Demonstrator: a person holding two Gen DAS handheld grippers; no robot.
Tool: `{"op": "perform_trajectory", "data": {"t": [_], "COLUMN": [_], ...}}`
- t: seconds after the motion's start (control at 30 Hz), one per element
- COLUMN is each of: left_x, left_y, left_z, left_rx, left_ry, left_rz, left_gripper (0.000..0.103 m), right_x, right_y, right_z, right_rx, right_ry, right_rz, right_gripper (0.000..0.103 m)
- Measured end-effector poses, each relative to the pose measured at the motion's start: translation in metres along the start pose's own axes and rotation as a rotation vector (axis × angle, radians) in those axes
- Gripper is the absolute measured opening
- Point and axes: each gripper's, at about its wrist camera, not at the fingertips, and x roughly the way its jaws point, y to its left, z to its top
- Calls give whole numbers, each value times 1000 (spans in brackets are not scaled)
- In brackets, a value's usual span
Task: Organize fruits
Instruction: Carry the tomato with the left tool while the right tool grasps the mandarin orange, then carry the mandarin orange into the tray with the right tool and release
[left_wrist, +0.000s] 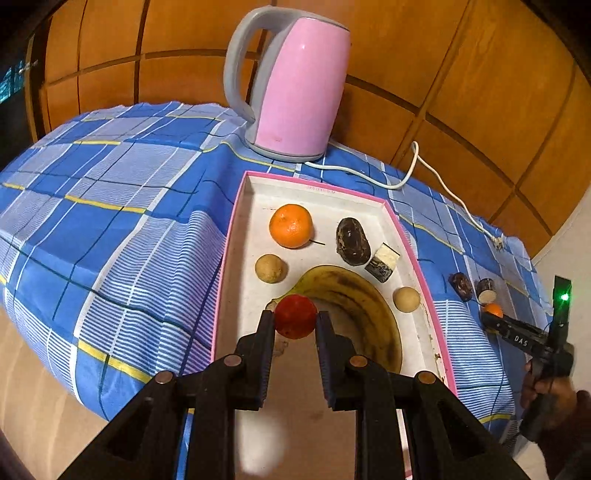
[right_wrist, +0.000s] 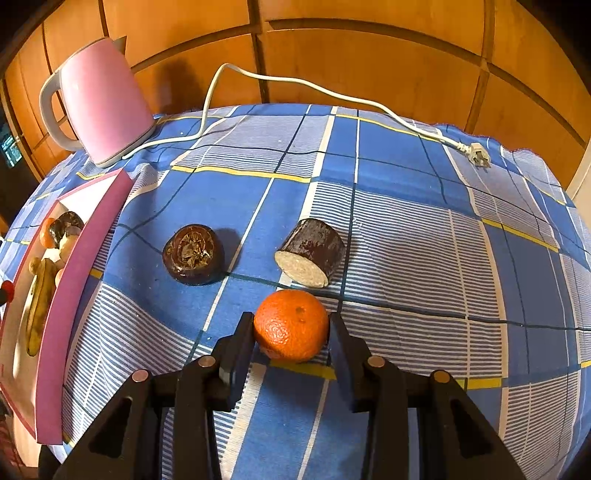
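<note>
Fruits are split between two places: most sit in the pink-rimmed tray (left_wrist: 236, 236) on the counter (left_wrist: 110, 206) under its blue checked cloth, and a few lie loose on the cloth to the tray's right. Behind the tray stands the pink kettle (left_wrist: 295, 88), its white cord (right_wrist: 295, 86) trailing across the back of the counter. Inside the tray the big browned banana (left_wrist: 354, 295) curves along the near end, with an orange (left_wrist: 291, 226), a dark whole fruit (left_wrist: 352, 242), a cut piece with a white face (left_wrist: 383, 263) and two small tan balls (left_wrist: 270, 268) around it. My left hand-held gripper (left_wrist: 295, 325) is clamped on a small red fruit (left_wrist: 295, 316) and hangs over the tray's near end, just above the banana's stem. My right hand-held gripper (right_wrist: 291, 341) has its jaws set against both sides of a second orange (right_wrist: 291, 330) that rests on the cloth; whether they squeeze it firmly I cannot tell. Just beyond it lie another dark round fruit (right_wrist: 193, 254) and a cut stub (right_wrist: 312, 256). I judge the risks so: the red fruit, let go here, could land on the banana and roll against its neighbours or over the low rim; the round orange could slip from a light grip when lifted; and the rumpled cloth could let loose fruit roll toward the counter's edge.
</note>
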Motion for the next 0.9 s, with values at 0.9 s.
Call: {"op": "perform_trajectory", "data": {"t": [0.9], "left_x": [0], "left_y": [-11], "left_z": [2], "left_rx": [18], "left_ry": [-47], "left_rz": [173], "left_gripper": [49], "right_x": [1], "right_y": [-3], "right_z": [-1], "right_rx": [-4], "right_ry": [-7], "right_rz": [16], "right_gripper": [40]}}
